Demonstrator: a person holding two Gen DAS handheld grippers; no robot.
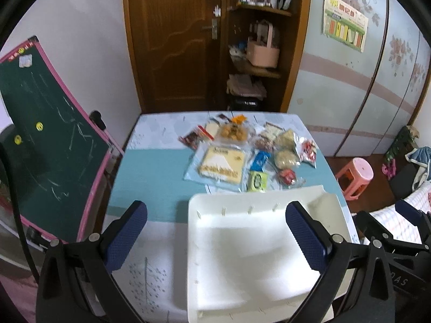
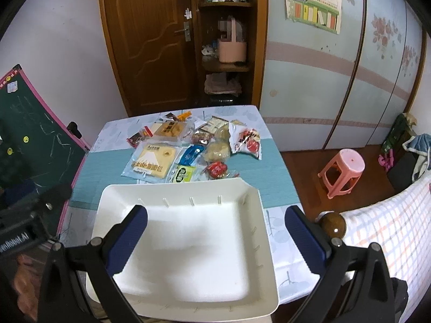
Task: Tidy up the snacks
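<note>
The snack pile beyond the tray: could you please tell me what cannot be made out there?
- Back packets, both views: overlapped by nearer ones, too small to read.
- Yellow bread bag, left view: print blurred.
- White tray, both views: near edge cut by frame and claw fingers.

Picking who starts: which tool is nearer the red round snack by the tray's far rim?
Right, probably. The red round snack lies ahead of the right tool; the left tool sits farther left.

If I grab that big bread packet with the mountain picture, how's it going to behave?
The bread packet looks soft and probably light, so a hard pinch could squash it. Its clear glossy wrapper may slip or crinkle. It lies flat and should not roll.
</note>
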